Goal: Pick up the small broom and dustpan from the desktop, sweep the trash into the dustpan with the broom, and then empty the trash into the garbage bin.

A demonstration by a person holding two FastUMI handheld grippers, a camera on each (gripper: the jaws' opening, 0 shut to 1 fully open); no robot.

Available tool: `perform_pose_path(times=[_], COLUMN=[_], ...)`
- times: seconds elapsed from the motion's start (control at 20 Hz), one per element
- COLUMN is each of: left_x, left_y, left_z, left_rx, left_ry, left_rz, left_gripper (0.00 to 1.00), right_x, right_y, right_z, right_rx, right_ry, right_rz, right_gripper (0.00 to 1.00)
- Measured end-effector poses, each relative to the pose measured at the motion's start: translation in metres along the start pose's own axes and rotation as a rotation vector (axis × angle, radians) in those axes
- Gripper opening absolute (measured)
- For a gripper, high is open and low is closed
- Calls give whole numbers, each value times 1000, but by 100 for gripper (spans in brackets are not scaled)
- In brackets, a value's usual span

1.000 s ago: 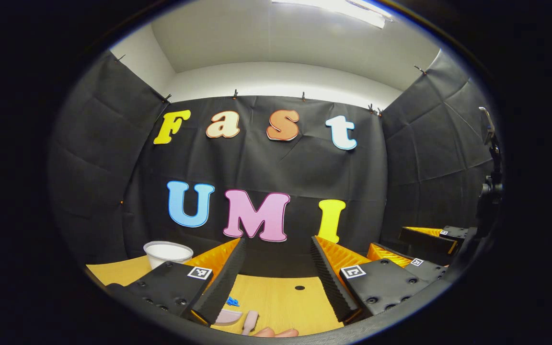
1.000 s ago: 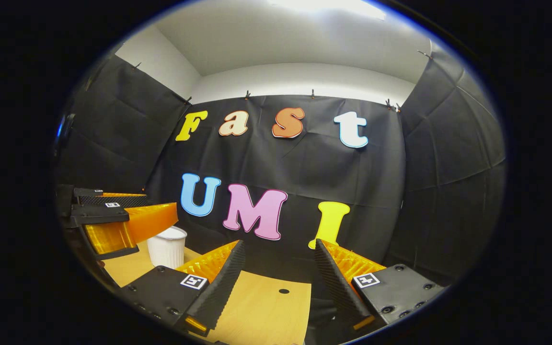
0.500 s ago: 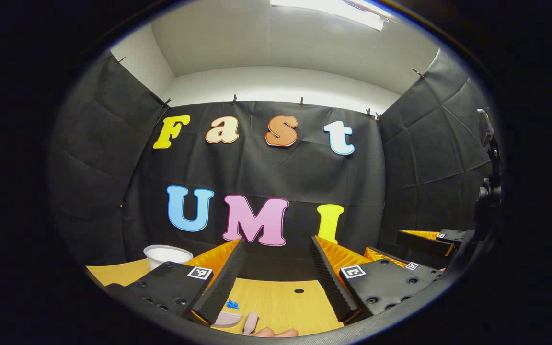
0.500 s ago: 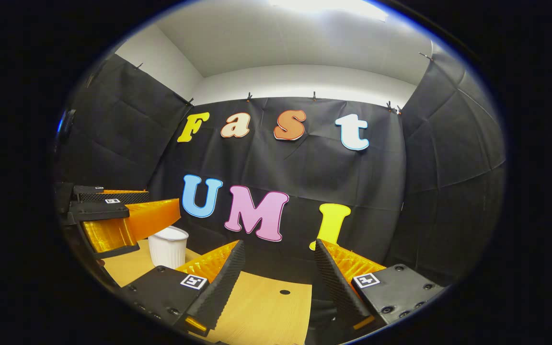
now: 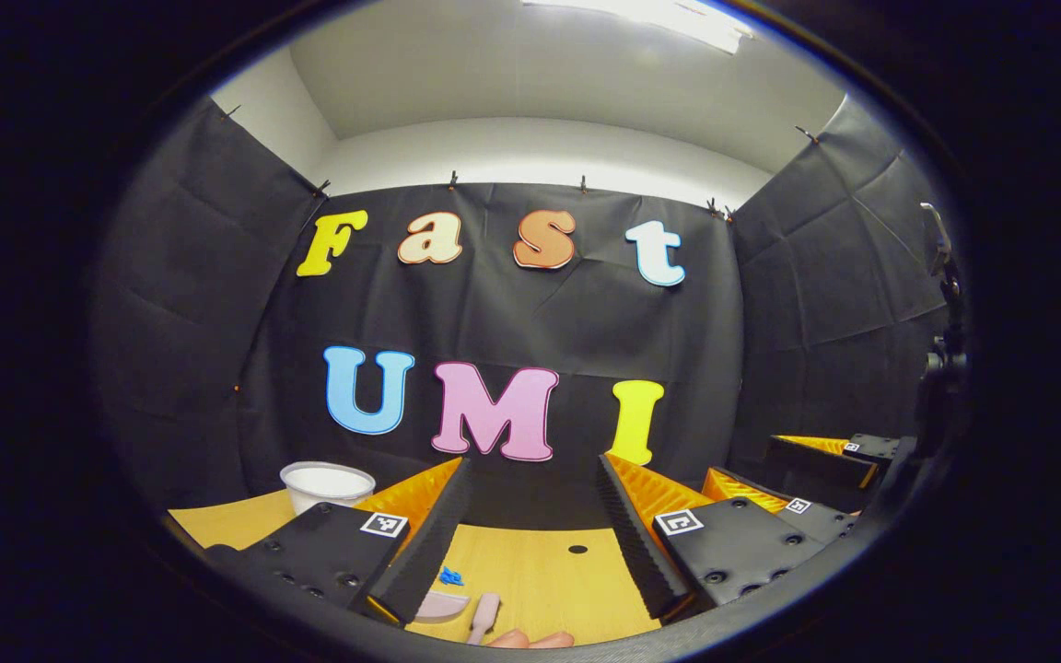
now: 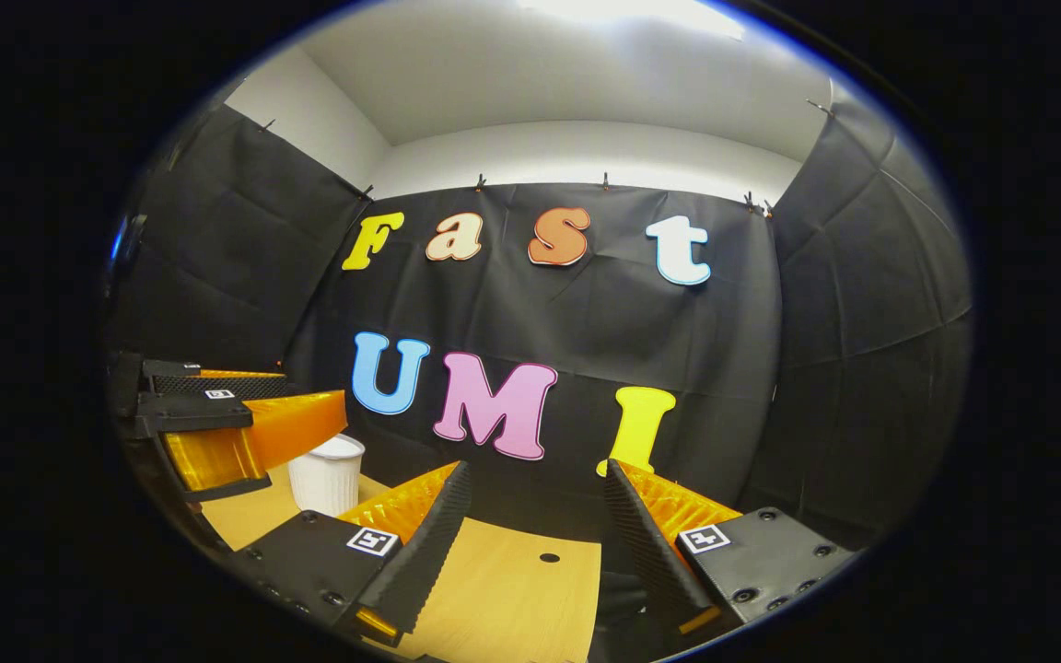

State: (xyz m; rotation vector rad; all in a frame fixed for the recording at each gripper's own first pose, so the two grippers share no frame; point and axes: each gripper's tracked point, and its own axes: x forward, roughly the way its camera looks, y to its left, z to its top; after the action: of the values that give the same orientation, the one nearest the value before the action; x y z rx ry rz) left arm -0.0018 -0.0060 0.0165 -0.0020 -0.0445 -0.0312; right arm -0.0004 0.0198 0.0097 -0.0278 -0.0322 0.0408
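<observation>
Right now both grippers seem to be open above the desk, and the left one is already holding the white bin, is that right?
Not quite. The left gripper holds nothing: its fingers stand apart over the desk, and the bin stands on the desk farther back and to its left, as the left gripper view shows. The right gripper is open too.

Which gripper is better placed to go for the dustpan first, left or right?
Left, probably. The left gripper is open with the pink dustpan and blue trash just below its fingers; the open right gripper faces bare desktop.
</observation>
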Motion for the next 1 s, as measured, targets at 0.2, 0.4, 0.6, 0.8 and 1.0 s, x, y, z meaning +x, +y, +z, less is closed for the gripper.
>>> perform_pose_path(times=[0.2, 0.4, 0.6, 0.8, 1.0], left_x=[2, 10, 21, 22, 10], left_y=[7, 28, 106, 158, 189], left_z=[-3, -17, -68, -137, -210], left_rx=[6, -42, -42, -104, -51], left_ry=[8, 82, 341, 672, 976], left_rz=[4, -21, 46, 30, -15], left_gripper=[80, 80, 80, 81, 83], right_x=[3, 18, 52, 76, 81], right_y=[5, 28, 60, 124, 188], right_z=[-4, -14, -64, -146, -223], right_rx=[18, 66, 171, 313, 409], right_ry=[15, 57, 259, 607, 914], right_rz=[2, 56, 95, 142, 179], right_gripper=[94, 95, 95, 95, 95])
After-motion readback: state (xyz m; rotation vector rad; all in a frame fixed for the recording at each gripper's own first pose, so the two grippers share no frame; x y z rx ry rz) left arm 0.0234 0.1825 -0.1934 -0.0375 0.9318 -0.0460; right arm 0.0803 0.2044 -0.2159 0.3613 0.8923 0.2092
